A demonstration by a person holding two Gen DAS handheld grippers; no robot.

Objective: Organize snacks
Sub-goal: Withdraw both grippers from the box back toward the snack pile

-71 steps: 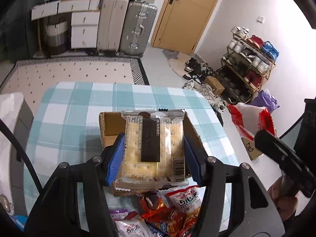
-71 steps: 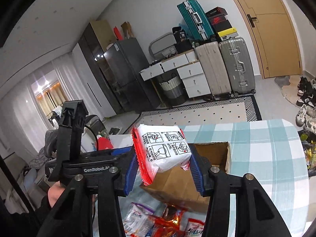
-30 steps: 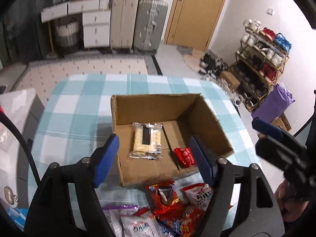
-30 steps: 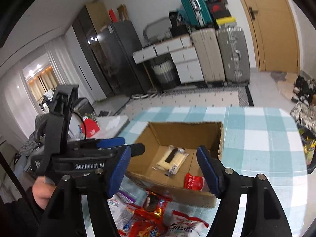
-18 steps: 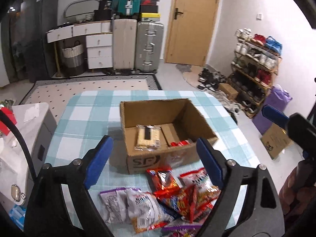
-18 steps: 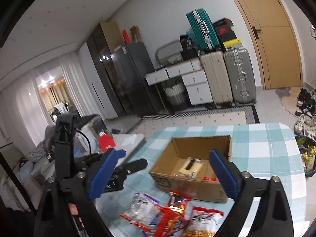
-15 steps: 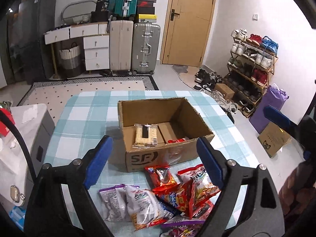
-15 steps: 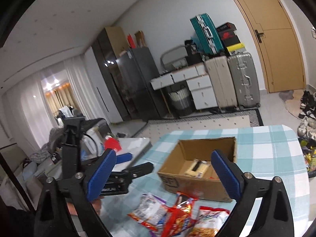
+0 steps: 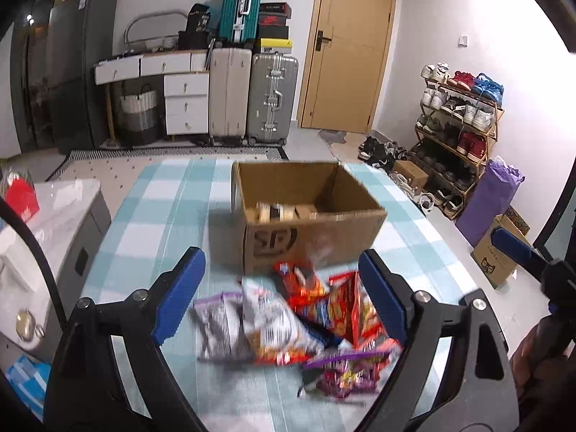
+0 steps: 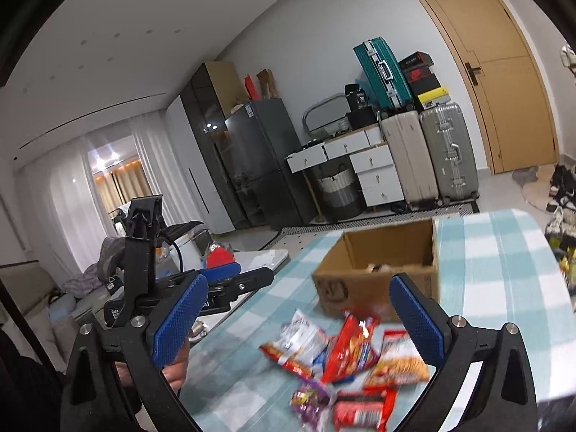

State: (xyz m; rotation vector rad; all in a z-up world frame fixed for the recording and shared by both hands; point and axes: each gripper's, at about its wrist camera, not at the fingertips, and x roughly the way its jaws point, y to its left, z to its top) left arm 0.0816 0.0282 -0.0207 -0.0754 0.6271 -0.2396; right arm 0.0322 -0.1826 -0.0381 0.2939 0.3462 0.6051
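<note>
An open cardboard box [image 9: 313,237] stands on the checked tablecloth [image 9: 162,208], and a cracker pack [image 9: 275,212] shows inside it. In front of the box lies a loose pile of snack packets [image 9: 298,316], red, white and purple. My left gripper [image 9: 280,253] hangs open above the pile with nothing between its blue pads. In the right wrist view the box [image 10: 374,262] and the pile [image 10: 345,356] sit lower right. My right gripper [image 10: 298,280] hovers over the pile, its jaws opening wide and holding nothing.
A white side cabinet [image 9: 54,198] stands off the table's left edge. Suitcases [image 9: 252,100] and drawers line the back wall by the door. A shoe rack [image 9: 457,126] and a purple bag [image 9: 493,194] stand to the right.
Both grippers have let go of their packs into the box, opened wider and drawn back from the box to above the snack pile.
</note>
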